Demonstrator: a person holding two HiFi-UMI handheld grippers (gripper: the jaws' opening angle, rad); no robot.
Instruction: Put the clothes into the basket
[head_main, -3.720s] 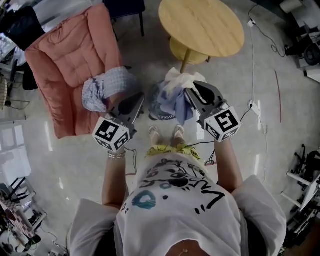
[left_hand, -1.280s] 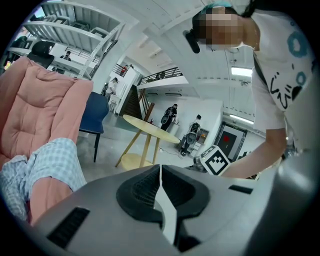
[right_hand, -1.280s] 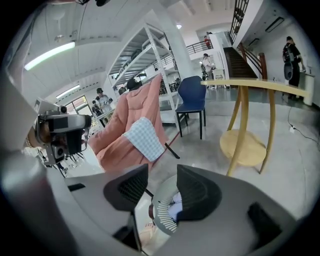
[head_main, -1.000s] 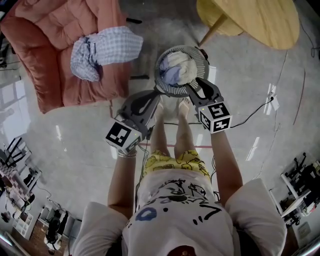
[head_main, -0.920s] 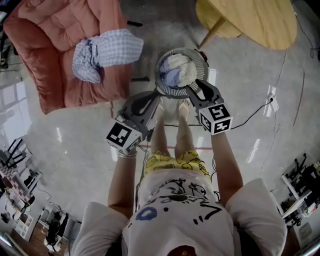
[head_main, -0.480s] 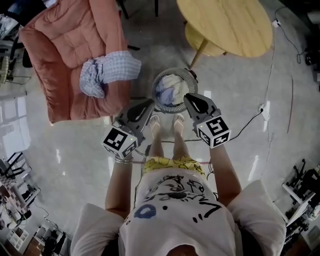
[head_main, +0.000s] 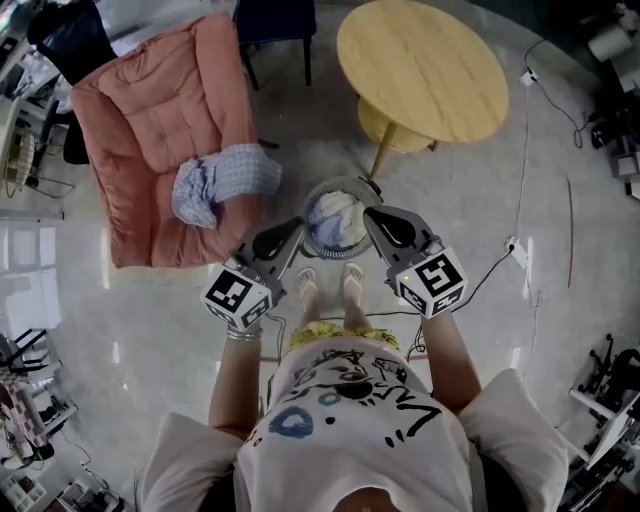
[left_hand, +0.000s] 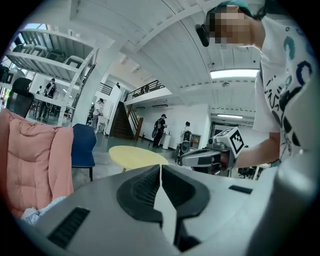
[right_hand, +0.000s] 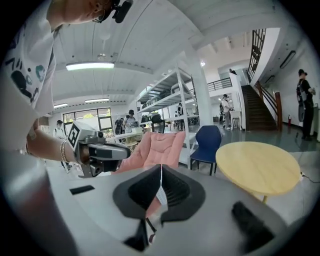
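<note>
Head view: the person stands over a round grey basket (head_main: 309, 205) on the pale floor, just in front of their feet (head_main: 330, 285). Pale white and bluish clothes (head_main: 335, 215) lie bundled inside it. The left gripper (head_main: 285, 232) and the right gripper (head_main: 372, 218) are held out level on either side of the basket and above it, tips turned slightly toward each other, touching neither the basket nor its contents. A blue-checked shirt (head_main: 225, 182) lies crumpled on the front edge of the pink cushioned chair (head_main: 160, 120), to the left of the basket and apart from it. A round wooden table (head_main: 425, 70) stands beyond the basket.

Left gripper view: the two dark jaws are pressed together with nothing between them. Past them are the table, a blue chair (left_hand: 82, 145), the pink chair at the left edge, and the right gripper out to the side.

Right gripper view: its jaws are likewise clenched tight and empty, with only a thin seam between them. Beyond stand the pink chair, the blue chair and the table, with the left gripper at the left
</note>
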